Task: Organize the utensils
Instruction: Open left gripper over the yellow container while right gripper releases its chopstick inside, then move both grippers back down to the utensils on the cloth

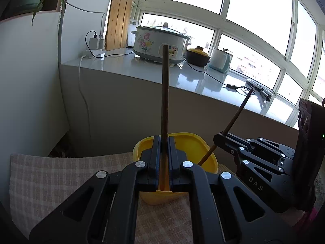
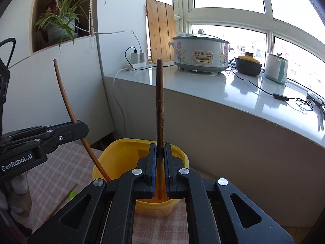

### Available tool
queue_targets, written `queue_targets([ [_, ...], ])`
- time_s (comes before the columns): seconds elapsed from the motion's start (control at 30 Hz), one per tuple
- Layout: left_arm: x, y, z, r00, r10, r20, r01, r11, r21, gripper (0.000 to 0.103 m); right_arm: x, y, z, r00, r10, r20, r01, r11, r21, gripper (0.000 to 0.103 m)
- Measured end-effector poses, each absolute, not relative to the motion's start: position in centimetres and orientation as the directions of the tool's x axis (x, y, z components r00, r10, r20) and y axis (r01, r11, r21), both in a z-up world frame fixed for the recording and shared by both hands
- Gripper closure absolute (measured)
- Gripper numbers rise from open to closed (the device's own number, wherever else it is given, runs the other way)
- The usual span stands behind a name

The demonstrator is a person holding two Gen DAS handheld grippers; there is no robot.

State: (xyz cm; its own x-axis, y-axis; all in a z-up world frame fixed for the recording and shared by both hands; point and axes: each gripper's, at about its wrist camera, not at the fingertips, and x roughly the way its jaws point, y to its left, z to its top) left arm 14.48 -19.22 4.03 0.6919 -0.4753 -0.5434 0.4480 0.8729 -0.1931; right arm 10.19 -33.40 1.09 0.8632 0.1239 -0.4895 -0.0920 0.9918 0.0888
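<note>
Your two chopsticks stand over the yellow container [image 1: 205, 154], which sits on the checked cloth [image 1: 61, 172] in the lower middle of both frames. The left gripper [image 1: 164, 152] is clamped narrow on the left chopstick [image 1: 165, 93], which rises straight up the centre of the left wrist view, its lower end inside the container's mouth. The right gripper [image 2: 160, 158] is pinched the same way on the right chopstick [image 2: 159, 105], upright at the centre of its own frame, tip down in the container.

Each view gives you the other tool from the side. At the right edge of the left wrist view, the right gripper [image 1: 220, 137] holds its stick tilted, lower end over the container. At the left edge of the right wrist view, the left gripper [image 2: 82, 129] holds a stick that looks bowed by the lens, its tip against the container's near left rim.

Only the right wrist view shows a loose chopstick [image 2: 65, 199] with a green bit beside it, lying on the cloth at lower left, and the potted plant [image 2: 61, 22] in the upper-left niche. Both show the floral cooker [image 2: 201, 52] on the counter [image 2: 182, 81] by the window.
</note>
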Motion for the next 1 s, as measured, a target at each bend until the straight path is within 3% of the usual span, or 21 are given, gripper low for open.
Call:
queue_targets([
  [0.1,14.1,-19.2,4.0,0.693,-0.47,-0.546,0.446,0.875,-0.188,0.098,9.9,-33.3,1.2,0.868,0.116,-0.483,-0.088,0.993,0.081,0.098],
  [0.23,13.6,-18.9,4.2,0.696,-0.471,-0.542,0.447,0.875,-0.186,0.089,9.5,-33.2,1.4,0.872,0.106,-0.478,-0.083,0.994,0.069,0.097],
  [0.37,12.5,-18.3,4.6,0.708,-0.466,-0.531,0.448,0.877,-0.172,0.089,8.8,-33.2,1.6,0.879,0.102,-0.466,-0.078,0.994,0.071,0.078],
  [0.57,10.0,-16.3,5.0,0.733,-0.444,-0.516,0.435,0.889,-0.146,0.085,6.8,-32.3,2.2,0.898,0.073,-0.434,-0.064,0.997,0.034,0.071],
  [0.63,9.0,-15.6,5.0,0.744,-0.428,-0.512,0.428,0.895,-0.126,0.079,6.0,-32.2,2.4,0.904,0.075,-0.422,-0.064,0.997,0.041,0.065],
  [0.77,7.4,-14.2,4.4,0.748,-0.406,-0.525,0.413,0.904,-0.11,0.065,4.5,-31.6,2.7,0.912,0.075,-0.403,-0.066,0.997,0.037,0.063],
  [0.87,6.4,-12.9,3.6,0.744,-0.389,-0.543,0.395,0.912,-0.112,0.058,3.4,-31.2,2.8,0.918,0.081,-0.389,-0.071,0.997,0.039,0.052],
  [0.93,5.8,-12.0,3.1,0.746,-0.37,-0.554,0.375,0.921,-0.111,0.048,2.8,-30.9,2.8,0.921,0.083,-0.381,-0.074,0.997,0.038,0.045],
  [1.0,5.4,-11.0,2.4,0.746,-0.35,-0.567,0.353,0.929,-0.109,0.047,2.3,-30.4,2.7,0.921,0.09,-0.38,-0.086,0.996,0.029,0.04],
])
